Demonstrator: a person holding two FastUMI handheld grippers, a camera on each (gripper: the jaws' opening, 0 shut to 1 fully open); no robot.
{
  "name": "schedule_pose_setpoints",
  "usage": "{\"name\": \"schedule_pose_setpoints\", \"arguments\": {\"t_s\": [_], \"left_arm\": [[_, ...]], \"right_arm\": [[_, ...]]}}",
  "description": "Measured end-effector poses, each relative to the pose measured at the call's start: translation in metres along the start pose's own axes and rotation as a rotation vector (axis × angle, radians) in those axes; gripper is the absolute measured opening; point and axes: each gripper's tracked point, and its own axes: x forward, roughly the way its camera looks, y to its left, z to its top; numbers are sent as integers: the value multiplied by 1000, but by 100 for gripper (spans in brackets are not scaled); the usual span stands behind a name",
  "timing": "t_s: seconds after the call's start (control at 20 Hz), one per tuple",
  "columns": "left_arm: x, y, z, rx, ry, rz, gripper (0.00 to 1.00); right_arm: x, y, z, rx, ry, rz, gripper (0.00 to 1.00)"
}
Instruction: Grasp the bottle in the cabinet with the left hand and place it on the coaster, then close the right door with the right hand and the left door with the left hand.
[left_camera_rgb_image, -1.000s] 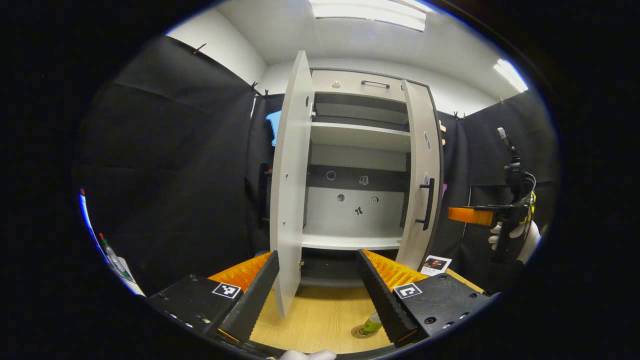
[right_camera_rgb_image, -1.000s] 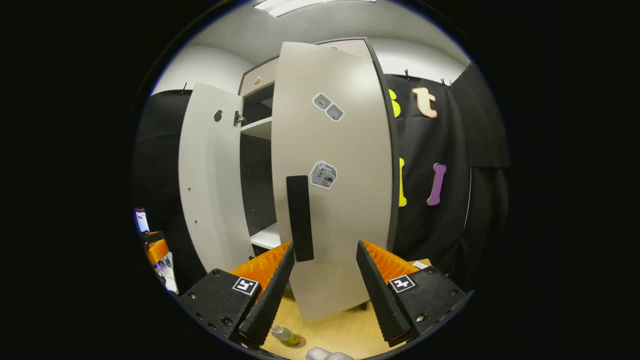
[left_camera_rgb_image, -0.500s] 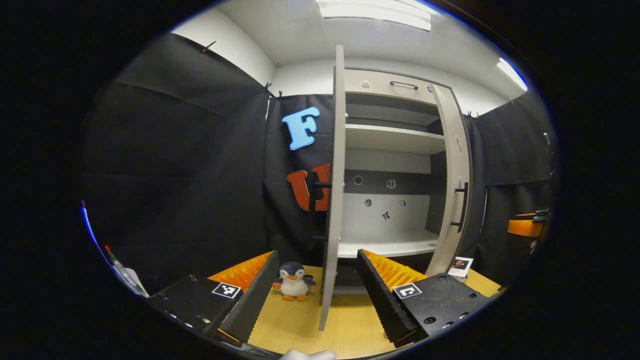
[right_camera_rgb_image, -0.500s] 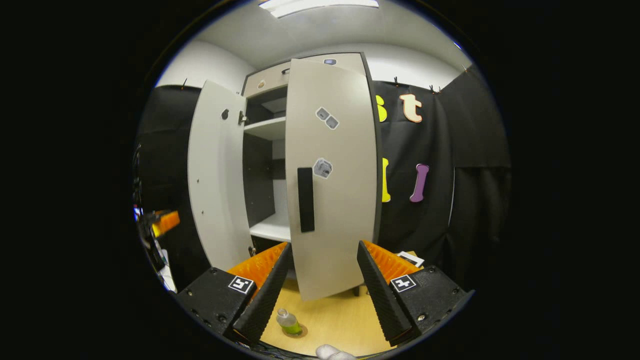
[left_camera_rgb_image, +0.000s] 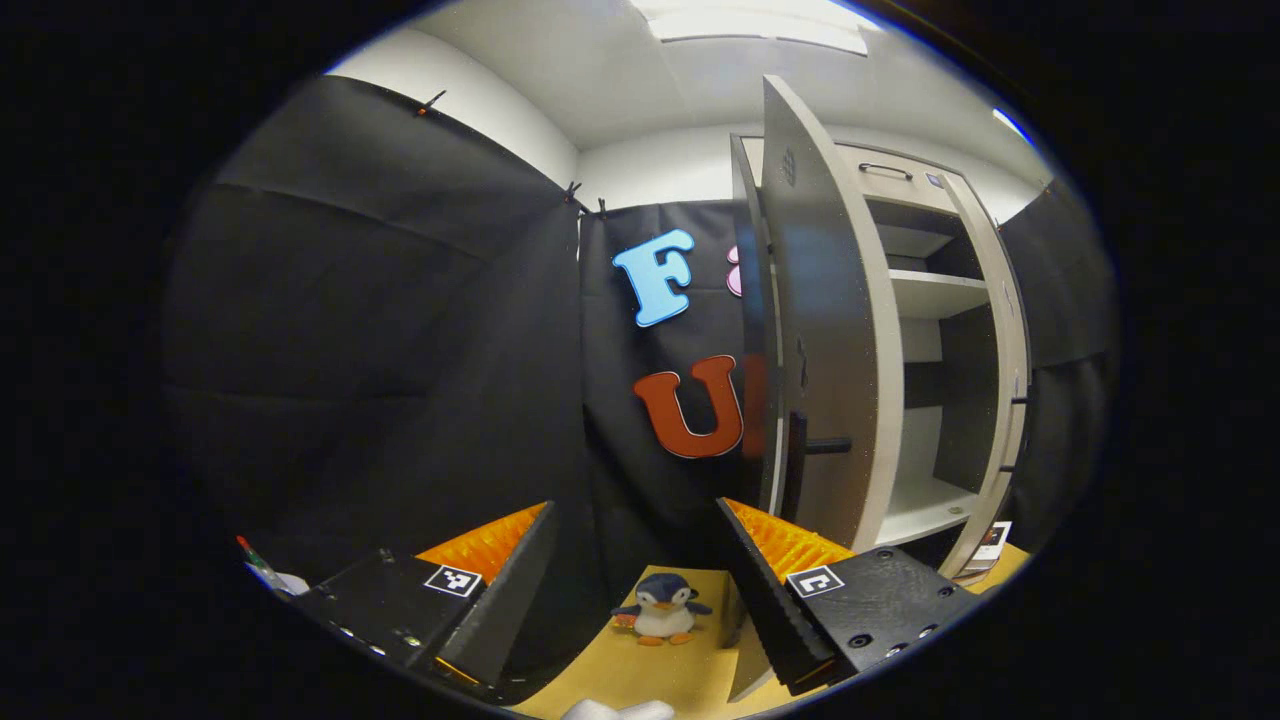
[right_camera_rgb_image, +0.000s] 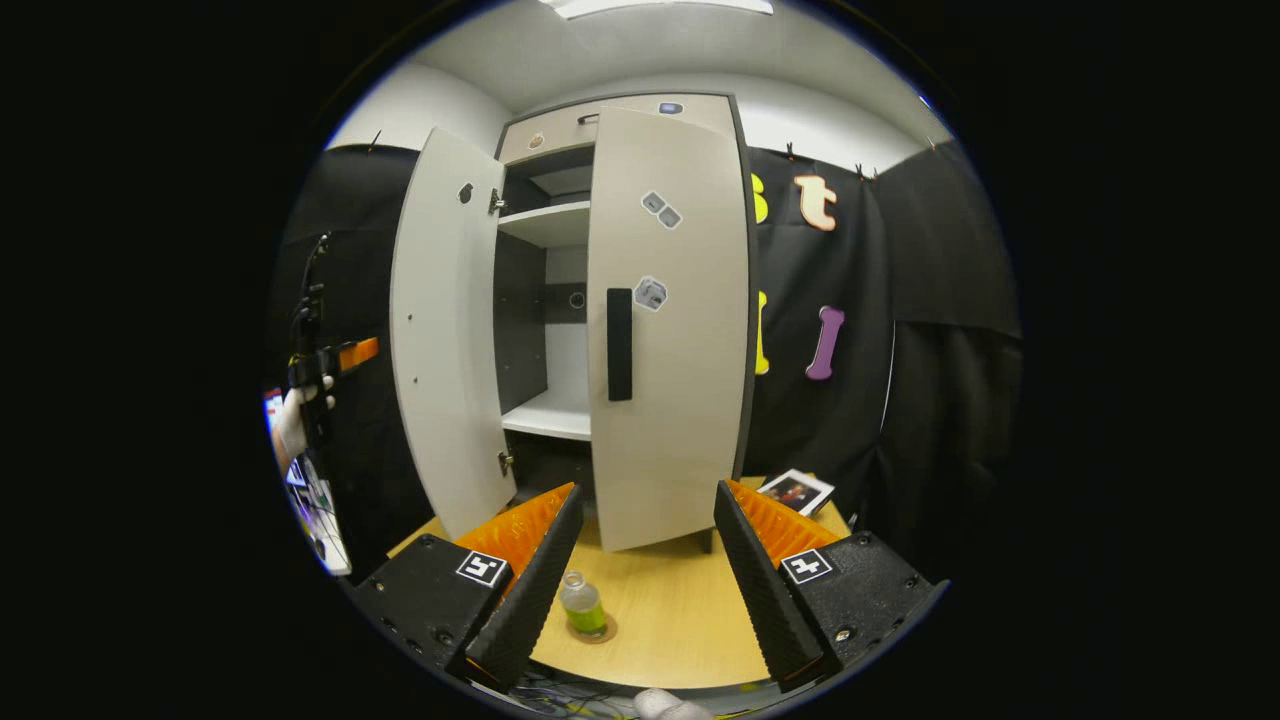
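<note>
Presently your left gripper (left_camera_rgb_image: 635, 580) and right gripper (right_camera_rgb_image: 640, 560) both gape wide and empty, the bottle (right_camera_rgb_image: 581, 605) stands on its coaster (right_camera_rgb_image: 600, 631), the right door (right_camera_rgb_image: 668, 320) looks nearly shut, so next swing the left door (left_camera_rgb_image: 830, 330) closed.

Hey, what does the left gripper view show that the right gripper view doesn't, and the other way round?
Left gripper view: a penguin toy on the table, and the outer face of the left door with its handle, seen past the open left gripper.

Right gripper view: the bottle standing on the coaster, the front of the right door, and a gloved hand holding the left gripper beside the left door's inner face.

Both: the cabinet's lower shelf, the table and the photo card.
</note>
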Motion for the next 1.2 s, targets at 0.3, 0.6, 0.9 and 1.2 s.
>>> {"name": "schedule_pose_setpoints", "arguments": {"t_s": [0.3, 0.6, 0.9, 1.2], "left_arm": [[17, -30, -5, 13, 5, -27, 99], [14, -36, -6, 53, -11, -19, 88], [12, -36, -5, 40, -2, 11, 84], [1, -59, -6, 40, 1, 21, 88]], "right_arm": [[-11, -6, -6, 8, 15, -42, 82], [-6, 1, -2, 28, 31, -4, 82], [-1, 5, -2, 25, 36, 48, 82], [1, -16, -4, 37, 43, 56, 82]]}}
